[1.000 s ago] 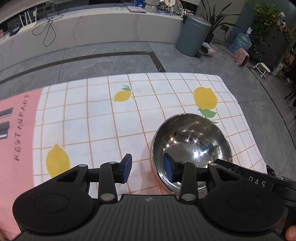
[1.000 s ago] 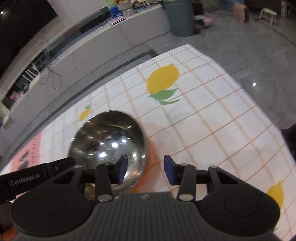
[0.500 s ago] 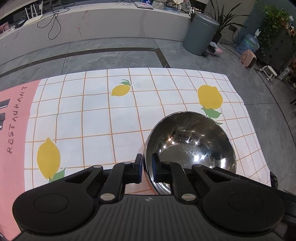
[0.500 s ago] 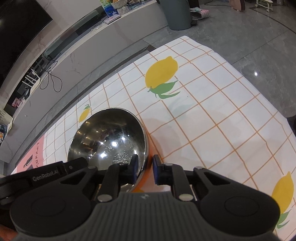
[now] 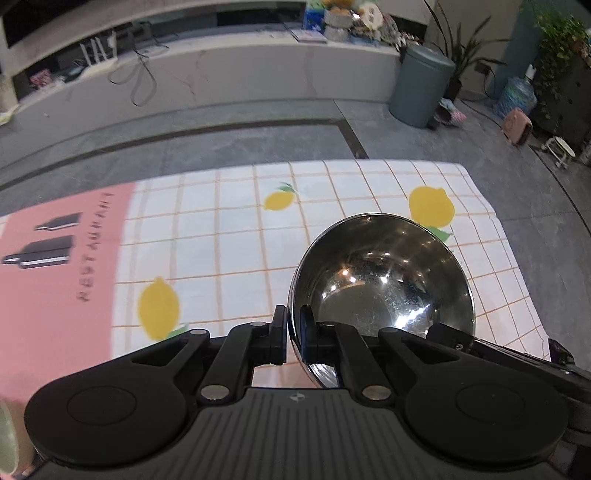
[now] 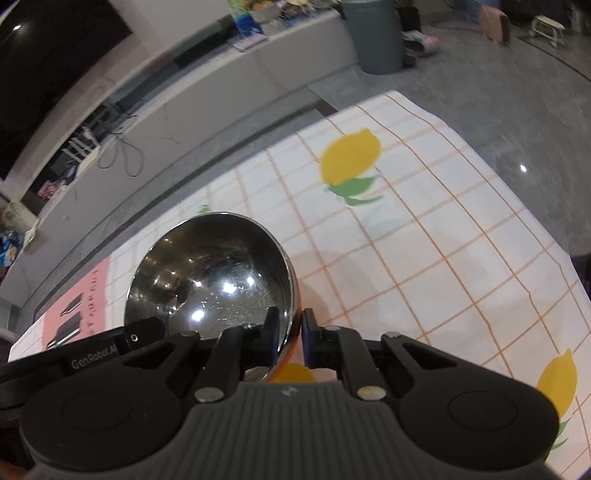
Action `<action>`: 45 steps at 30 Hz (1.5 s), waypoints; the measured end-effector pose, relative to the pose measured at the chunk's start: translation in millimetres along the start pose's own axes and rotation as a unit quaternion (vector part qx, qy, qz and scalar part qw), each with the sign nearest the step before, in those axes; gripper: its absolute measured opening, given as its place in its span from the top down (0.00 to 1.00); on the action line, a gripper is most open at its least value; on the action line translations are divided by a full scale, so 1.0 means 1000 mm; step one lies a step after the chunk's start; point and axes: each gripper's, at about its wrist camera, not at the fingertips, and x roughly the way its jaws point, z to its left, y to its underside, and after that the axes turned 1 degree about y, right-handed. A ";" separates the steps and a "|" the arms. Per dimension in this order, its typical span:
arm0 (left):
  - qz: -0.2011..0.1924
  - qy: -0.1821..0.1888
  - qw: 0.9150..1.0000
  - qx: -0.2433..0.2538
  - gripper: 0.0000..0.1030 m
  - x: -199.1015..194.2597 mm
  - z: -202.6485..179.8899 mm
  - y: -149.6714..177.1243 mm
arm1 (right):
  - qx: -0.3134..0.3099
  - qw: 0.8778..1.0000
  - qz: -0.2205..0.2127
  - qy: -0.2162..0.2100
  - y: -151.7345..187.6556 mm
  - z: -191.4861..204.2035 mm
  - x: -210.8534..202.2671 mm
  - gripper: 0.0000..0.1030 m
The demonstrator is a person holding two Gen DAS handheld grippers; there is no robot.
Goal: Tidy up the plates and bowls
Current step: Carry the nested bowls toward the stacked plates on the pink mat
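Left claw (image 5: 293, 334): closed on the rim of the stainless-steel bowl (image 5: 380, 280), one pad outside the wall and one inside, at the bowl's left edge as seen from the left wrist view. The jaws have just been closing, with the rim between them.

Right claw (image 6: 291, 338): closed on the opposite side of the same rim, one pad inside the bowl (image 6: 214, 277) and one outside. Its jaws have likewise just been closing on the rim. The body of the left claw is seen at the lower left of the right wrist view, lettered "GenRobot.AI".

Stainless-steel bowl: round, polished, empty, with ceiling lights mirrored in its inner wall. It is gripped at two sides, over the right part of the bench; whether its base touches the cloth cannot be told.

Bench covering: a tablecloth (image 5: 221, 251) printed with an orange grid and yellow lemons on white. A pink panel (image 5: 55, 280) with black bottle shapes and the word "RESTAURANT" is found at its left end.

Surroundings: grey tiled floor (image 5: 184, 147) beyond the bench; a grey lidded bin (image 5: 421, 88) by a long pale counter (image 5: 221, 77); potted plants (image 5: 557, 33) and a water bottle (image 5: 517, 98) at the far right.
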 end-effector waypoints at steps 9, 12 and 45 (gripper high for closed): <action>-0.023 -0.030 0.999 -0.014 0.92 -0.063 0.007 0.034 | -0.021 0.998 -0.002 -0.062 0.028 0.013 -0.040 0.93; -0.034 -0.027 0.999 -0.025 0.92 -0.084 0.007 0.049 | -0.032 0.997 -0.017 -0.071 0.044 0.014 -0.062 0.93; 0.039 0.053 0.995 -0.069 0.92 -0.134 0.023 0.171 | -0.041 0.997 -0.015 -0.060 0.177 -0.026 -0.167 0.92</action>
